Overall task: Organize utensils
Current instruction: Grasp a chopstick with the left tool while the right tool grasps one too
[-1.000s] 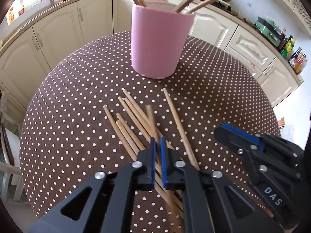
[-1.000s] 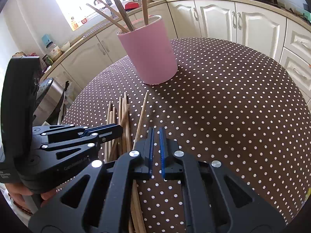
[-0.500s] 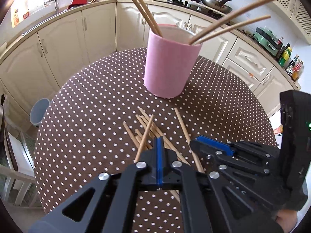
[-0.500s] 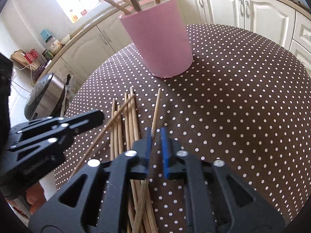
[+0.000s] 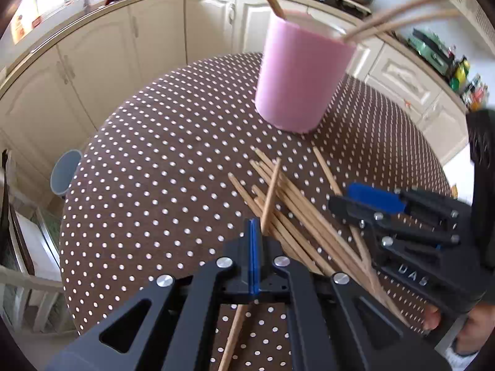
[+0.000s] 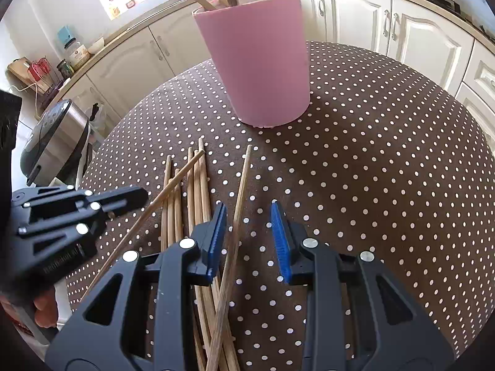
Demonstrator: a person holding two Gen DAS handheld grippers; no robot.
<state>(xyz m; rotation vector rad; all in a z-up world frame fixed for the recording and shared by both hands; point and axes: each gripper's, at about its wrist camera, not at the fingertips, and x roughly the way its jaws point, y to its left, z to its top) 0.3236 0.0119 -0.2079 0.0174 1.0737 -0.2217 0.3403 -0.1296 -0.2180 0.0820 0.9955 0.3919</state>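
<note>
My left fingers (image 5: pixel 254 235) are pressed together on one wooden chopstick (image 5: pixel 270 194); it passes between the blue pads and its far end rises tilted above the heap, pointing toward the cup. My right fingers (image 6: pixel 247 232) stand spread, and they have just been opening; a single chopstick (image 6: pixel 239 198) lies on the cloth in the gap between them, nearer to the left pad, and neither pad presses on it. Just beside it, on its left in the right wrist view, lies the heap of chopsticks (image 6: pixel 195 198), most of them side by side and pointing toward the cup, with their near ends crossing under my right fingers. In the left wrist view the same heap (image 5: pixel 297 213) is spread under and to the right of my left fingers, and my right fingers (image 5: pixel 368 201) reach over its right part. In the right wrist view my left fingers (image 6: pixel 123 196) come in from the left edge, with the held stick slanting across the heap. Beyond the heap, apart from it and toward the far edge of the bench (image 6: pixel 386 154), stands the pink cup (image 6: pixel 260 61), upright, with several chopsticks leaning out of its mouth. The bench is round and covered with a brown cloth with white dots. Behind it there are cream kitchen cabinets (image 6: pixel 355 9).
</note>
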